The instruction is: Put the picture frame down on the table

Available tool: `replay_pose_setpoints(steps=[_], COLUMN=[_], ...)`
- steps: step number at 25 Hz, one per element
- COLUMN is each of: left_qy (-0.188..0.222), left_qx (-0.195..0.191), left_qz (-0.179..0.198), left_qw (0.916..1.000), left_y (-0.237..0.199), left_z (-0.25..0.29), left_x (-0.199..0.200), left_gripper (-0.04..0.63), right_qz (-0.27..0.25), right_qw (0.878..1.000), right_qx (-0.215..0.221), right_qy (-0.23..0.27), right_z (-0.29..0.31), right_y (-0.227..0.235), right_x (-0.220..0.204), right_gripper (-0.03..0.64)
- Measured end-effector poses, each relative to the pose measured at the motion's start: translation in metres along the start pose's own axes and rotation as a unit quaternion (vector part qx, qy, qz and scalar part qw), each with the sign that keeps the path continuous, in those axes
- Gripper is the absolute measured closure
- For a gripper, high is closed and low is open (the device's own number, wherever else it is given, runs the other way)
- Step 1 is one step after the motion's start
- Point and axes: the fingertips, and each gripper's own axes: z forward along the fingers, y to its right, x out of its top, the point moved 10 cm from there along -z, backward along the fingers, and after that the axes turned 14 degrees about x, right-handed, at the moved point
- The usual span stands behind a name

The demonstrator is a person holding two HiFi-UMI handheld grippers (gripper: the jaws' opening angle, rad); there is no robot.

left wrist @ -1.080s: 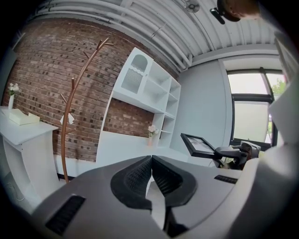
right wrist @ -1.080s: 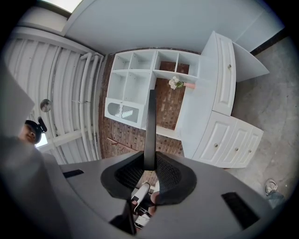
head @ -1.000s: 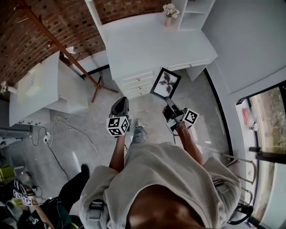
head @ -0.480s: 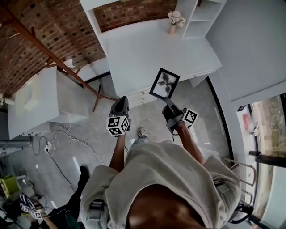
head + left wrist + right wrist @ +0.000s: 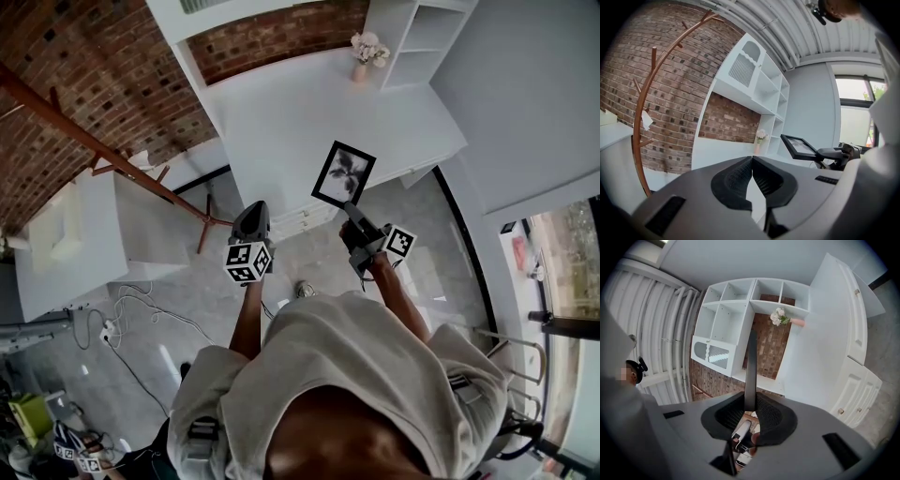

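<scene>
A black picture frame (image 5: 343, 174) with a black-and-white plant print hangs in the air over the front edge of the white table (image 5: 309, 112). My right gripper (image 5: 351, 212) is shut on its lower edge. In the right gripper view the picture frame (image 5: 750, 366) shows edge-on as a thin dark strip clamped between the pads. In the left gripper view the picture frame (image 5: 799, 146) appears to the right, held flat. My left gripper (image 5: 251, 216) hovers to the left of the frame, shut with nothing in it; its jaws meet at the tips.
A small vase of pale flowers (image 5: 365, 52) stands at the table's back by white shelving (image 5: 412, 33). Drawers (image 5: 302, 214) front the table. A brown coat stand (image 5: 112, 155) leans at the left before a brick wall. A white cabinet (image 5: 84, 234) and floor cables (image 5: 131, 314) lie left.
The table has drawn nearer as the person walks toward it. The frame, still held by the right gripper, now sits over the table's front edge. The grippers keep their positions relative to each other.
</scene>
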Motion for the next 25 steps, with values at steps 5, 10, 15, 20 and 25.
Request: replay_pose_setpoints(steps=[5,10,15,20,25], left_qy=[-0.007,-0.016,-0.018,-0.019,-0.017], left_qx=[-0.019,-0.029,-0.033,-0.030,-0.027], left_qz=[0.015,0.018,0.020,0.021,0.020], left_qw=[0.9997,0.9993,0.9991,0.9992,0.9993], left_y=[0.002,0.003,0.005,0.010,0.015], left_z=[0.012,0.017,0.020,0.028,0.048], left_x=[-0.002,-0.008,-0.010,-0.010,-0.007], left_gripper=[0.578,0.578,0.578,0.578,0.578], right_qz=[-0.002,0.001,-0.003,0.002,0.005], right_qw=[1.000,1.000,1.000,1.000,1.000], right_qx=[0.001,-0.008,-0.012,-0.008,-0.008], right_qy=[0.010,0.018,0.027,0.029,0.024], right_z=[0.001,-0.002,-0.007,-0.004,0.004], right_y=[0.004,0.007,0.012,0.017,0.030], right_x=[-0.001,-0.005,0.000,0.008,0.022], right_gripper=[0.529,0.531,0.529,0.530,0.530])
